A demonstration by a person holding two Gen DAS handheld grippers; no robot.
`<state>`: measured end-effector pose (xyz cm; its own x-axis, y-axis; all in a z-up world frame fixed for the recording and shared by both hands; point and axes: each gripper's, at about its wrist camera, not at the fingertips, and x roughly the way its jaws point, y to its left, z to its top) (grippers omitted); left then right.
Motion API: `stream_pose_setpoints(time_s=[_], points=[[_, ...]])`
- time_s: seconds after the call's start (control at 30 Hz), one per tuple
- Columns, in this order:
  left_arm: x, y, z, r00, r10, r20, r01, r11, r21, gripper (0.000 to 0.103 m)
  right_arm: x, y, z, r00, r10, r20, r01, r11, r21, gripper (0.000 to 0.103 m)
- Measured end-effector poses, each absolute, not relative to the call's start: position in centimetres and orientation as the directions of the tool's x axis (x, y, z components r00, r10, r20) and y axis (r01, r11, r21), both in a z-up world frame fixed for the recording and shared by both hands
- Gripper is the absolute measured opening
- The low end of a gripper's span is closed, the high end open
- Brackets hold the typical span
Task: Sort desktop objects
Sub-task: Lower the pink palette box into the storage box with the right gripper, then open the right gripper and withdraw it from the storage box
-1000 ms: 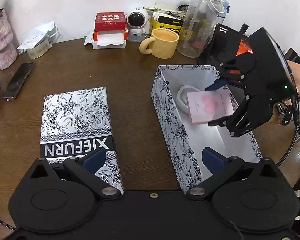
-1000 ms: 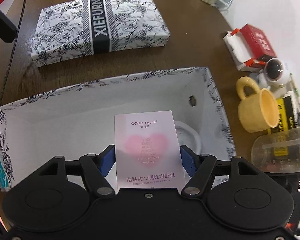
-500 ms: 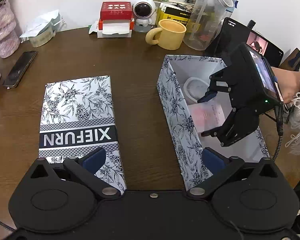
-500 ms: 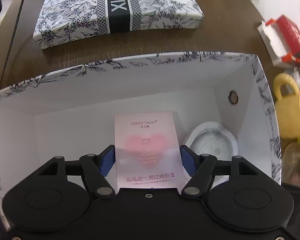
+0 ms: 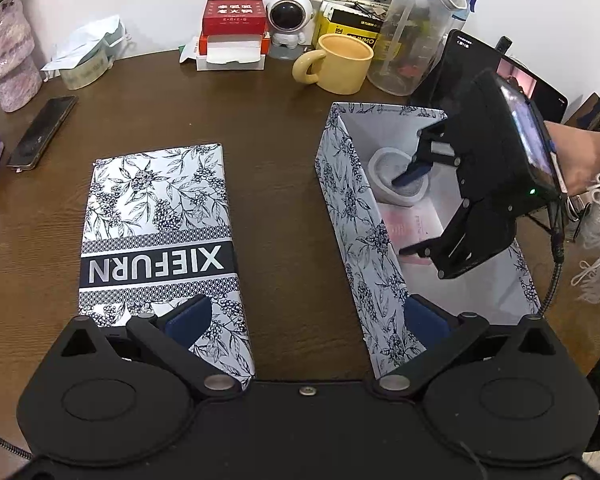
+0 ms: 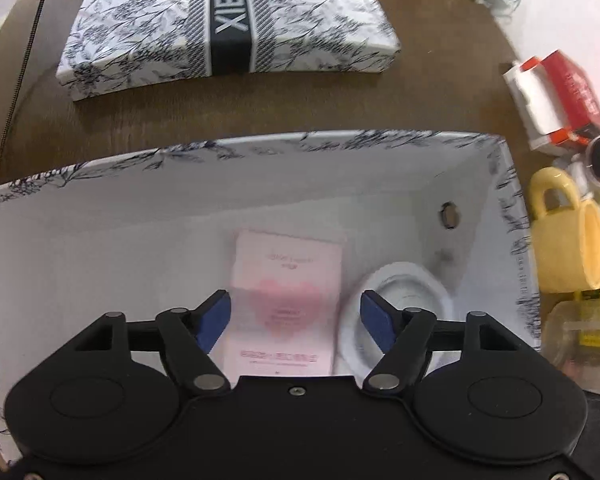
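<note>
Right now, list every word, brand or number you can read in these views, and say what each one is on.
"XIEFURN": dark band on the box lid.
Pink card in the open box: print blurred, unreadable.
Red box: characters too small to read.
Yellow box: lettering partly hidden, unreadable.
Tablet: screen text too small.

1. Box lid on the bench: "XIEFURN" in white capitals on its dark band, legible in the left wrist view.
2. Same lid, right wrist view: band reads "XIEFUR", cut off by the frame.
3. Pink card, red box and yellow box: print illegible.
</note>
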<state>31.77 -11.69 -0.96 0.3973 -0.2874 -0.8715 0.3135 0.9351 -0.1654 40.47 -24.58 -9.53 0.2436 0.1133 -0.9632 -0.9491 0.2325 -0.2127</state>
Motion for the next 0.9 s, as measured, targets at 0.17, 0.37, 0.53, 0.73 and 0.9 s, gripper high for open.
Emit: stream_pose_setpoints(time_s=[0.17, 0.37, 0.53, 0.73, 0.9], points=[[31.0, -11.8, -0.6, 0.403, -0.291, -0.867, 0.325, 0.932, -0.162, 0.103, 40.2, -25.2, -8.2, 0.286, 0.121, -0.951, -0.930, 0.272, -0.245, 0.081], [29.8, -12.2, -0.1, 0.415, -0.296, -0.860, 0.339, 0.928, -0.156, 0.103, 38.6, -25.8, -6.4, 0.305, 0.157, -0.939, -0.908, 0.346, -0.237, 0.091], [28.3, -12.8, 0.6, 0.423, -0.306, -0.853, 0.364, 0.919, -0.149, 0.103, 36.7, -26.5, -4.5, 0.347, 0.198, -0.917, -0.880, 0.408, -0.244, 0.101], [25.7, -13.2, 1.6, 0.435, -0.321, -0.841, 0.397, 0.907, -0.141, 0.103, 33.9, -27.2, -2.3, 0.415, 0.226, -0.881, -0.835, 0.479, -0.270, 0.103], [23.3, -13.0, 2.2, 0.451, -0.327, -0.830, 0.416, 0.900, -0.129, 0.103, 31.0, -27.7, -0.2, 0.487, 0.244, -0.838, -0.786, 0.541, -0.299, 0.103]])
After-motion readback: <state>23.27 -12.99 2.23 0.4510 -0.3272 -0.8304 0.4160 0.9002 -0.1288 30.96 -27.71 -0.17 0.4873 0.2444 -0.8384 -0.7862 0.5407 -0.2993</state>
